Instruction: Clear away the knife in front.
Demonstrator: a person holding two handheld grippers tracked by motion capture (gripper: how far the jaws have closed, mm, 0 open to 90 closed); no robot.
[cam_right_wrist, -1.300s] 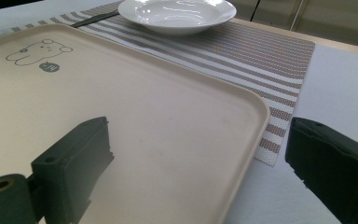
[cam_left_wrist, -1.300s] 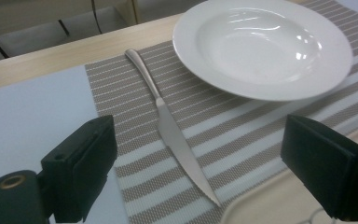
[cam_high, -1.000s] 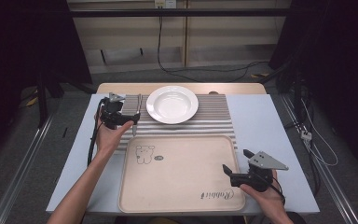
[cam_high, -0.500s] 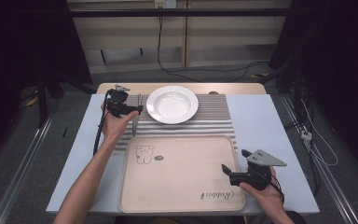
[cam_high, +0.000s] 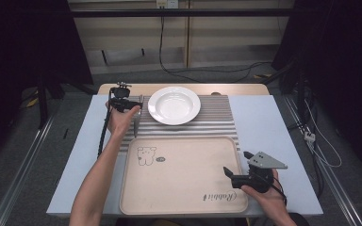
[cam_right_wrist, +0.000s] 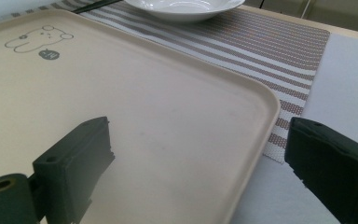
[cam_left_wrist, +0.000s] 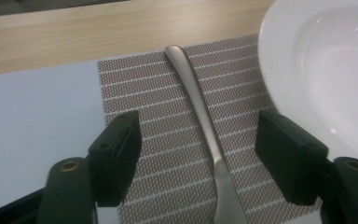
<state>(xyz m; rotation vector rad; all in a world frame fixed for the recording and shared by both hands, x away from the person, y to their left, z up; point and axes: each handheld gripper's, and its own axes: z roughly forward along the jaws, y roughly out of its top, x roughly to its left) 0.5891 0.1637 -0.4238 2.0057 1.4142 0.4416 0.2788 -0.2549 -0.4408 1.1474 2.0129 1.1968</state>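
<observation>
The left tongs [cam_high: 134,107] are at the far left corner of the striped placemat [cam_high: 217,117], poised over a piece of metal cutlery [cam_left_wrist: 205,126] that lies on the mat just left of the white plate [cam_high: 174,105]. In the left gripper view the handle runs straight up the gap between the two black jaws, its rounded end pointing toward the far wooden edge of the tabletop [cam_high: 122,88]. Those jaws have just been closing in, but they stand apart on either side of the handle, neither pad touching the metal. The plate's rim sits close beside one jaw.

Over at the near right, the right tongs [cam_high: 230,175] hang above the right edge of the beige tray [cam_high: 184,188], near its near right corner. In the right gripper view the jaws gape wide, one over the tray's surface, the other out past its rim above the pale blue cover, nothing between them. The tray carries a small bear drawing [cam_high: 146,155] toward its far left corner.
</observation>
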